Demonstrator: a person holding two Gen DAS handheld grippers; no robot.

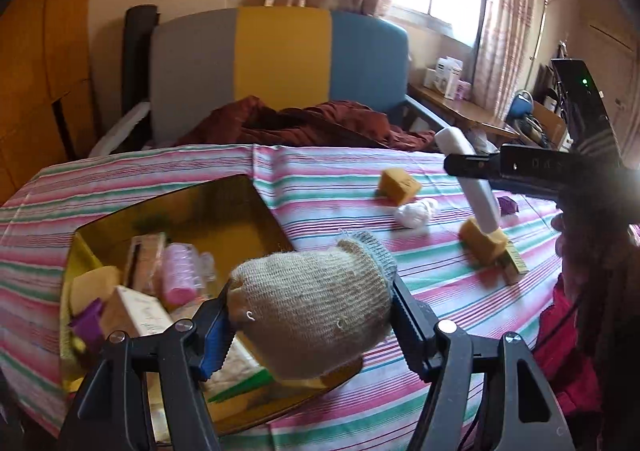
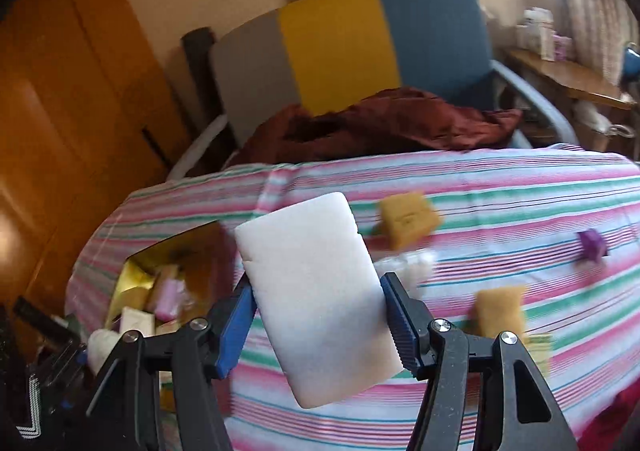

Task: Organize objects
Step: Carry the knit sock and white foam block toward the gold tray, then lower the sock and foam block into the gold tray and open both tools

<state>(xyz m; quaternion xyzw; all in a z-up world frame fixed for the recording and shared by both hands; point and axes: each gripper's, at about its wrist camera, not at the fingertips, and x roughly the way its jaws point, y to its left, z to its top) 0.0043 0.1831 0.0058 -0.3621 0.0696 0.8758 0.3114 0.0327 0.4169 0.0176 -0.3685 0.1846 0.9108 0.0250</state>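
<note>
My left gripper [image 1: 310,315] is shut on a grey knitted glove [image 1: 316,303] and holds it over the near right corner of the gold box [image 1: 248,207], which holds small boxes, a pink bottle and a sponge. My right gripper [image 2: 316,303] is shut on a white foam block [image 2: 316,291] above the striped tablecloth [image 2: 500,179]; it shows in the left wrist view [image 1: 472,187] at the right. The gold box also shows in the right wrist view [image 2: 136,279] at lower left.
On the cloth lie two yellow sponges [image 1: 400,181] [image 1: 482,245], a white crumpled wad [image 1: 416,211], a purple piece [image 2: 592,245] and a small yellow-green box [image 1: 514,263]. A grey-yellow-blue chair [image 1: 280,59] with brown cloth stands behind the table.
</note>
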